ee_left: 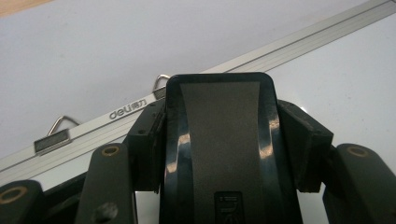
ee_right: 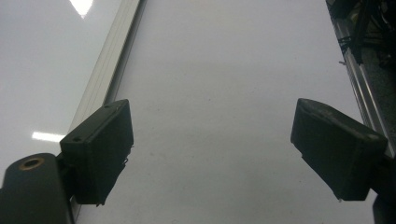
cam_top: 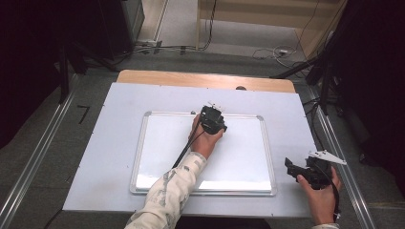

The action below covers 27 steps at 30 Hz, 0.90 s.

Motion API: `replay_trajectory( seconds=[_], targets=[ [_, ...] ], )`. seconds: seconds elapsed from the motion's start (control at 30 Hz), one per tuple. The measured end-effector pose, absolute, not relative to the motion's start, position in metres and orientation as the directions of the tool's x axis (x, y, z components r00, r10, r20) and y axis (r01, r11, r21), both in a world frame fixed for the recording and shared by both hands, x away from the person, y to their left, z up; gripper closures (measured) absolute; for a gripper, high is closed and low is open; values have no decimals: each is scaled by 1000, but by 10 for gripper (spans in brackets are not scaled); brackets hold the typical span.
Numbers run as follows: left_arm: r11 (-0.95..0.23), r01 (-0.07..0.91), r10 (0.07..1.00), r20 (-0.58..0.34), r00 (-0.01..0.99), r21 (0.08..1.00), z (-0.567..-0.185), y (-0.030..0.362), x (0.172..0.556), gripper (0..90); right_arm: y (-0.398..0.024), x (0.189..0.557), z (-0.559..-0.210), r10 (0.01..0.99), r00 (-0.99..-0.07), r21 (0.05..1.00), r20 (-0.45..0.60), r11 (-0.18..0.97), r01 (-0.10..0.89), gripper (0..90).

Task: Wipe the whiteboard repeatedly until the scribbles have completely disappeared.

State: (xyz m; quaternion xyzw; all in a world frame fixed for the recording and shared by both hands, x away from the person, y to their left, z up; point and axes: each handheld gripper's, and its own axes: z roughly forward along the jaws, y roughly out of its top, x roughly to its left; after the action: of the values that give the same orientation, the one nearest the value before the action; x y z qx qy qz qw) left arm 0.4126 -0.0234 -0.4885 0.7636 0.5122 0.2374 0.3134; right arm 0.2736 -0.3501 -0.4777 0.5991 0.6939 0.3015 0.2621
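Observation:
A white whiteboard [cam_top: 162, 162] with a silver frame lies flat on the table. My left gripper [cam_top: 212, 120] is over the board's far edge near the middle. In the left gripper view the left gripper [ee_left: 224, 126] is shut on a black eraser [ee_left: 219, 149] with a grey centre strip. The eraser points at the board's frame [ee_left: 93, 122], which carries a "deli" mark and two hanging hooks. My right gripper [cam_top: 292, 167] is held beyond the board's right edge, over the pale table cover. In its own view the right gripper [ee_right: 212, 149] is open with nothing between its fingers.
A pale sheet [cam_top: 119, 105] covers the table and a wooden strip [cam_top: 205, 78] shows at the back. A metal rail [ee_right: 362, 88] runs along the table's right side. Cables and stand legs [cam_top: 305, 62] lie on the floor behind.

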Motion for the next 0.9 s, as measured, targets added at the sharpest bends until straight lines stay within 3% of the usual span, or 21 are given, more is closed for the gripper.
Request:
replay_trajectory(
  seconds=[0.9],
  targets=[
    [-222,647,952,18,307,729,-490,33,402,410,-350,273,-478,990,-141,728,-10,103,677,119]
  ],
)
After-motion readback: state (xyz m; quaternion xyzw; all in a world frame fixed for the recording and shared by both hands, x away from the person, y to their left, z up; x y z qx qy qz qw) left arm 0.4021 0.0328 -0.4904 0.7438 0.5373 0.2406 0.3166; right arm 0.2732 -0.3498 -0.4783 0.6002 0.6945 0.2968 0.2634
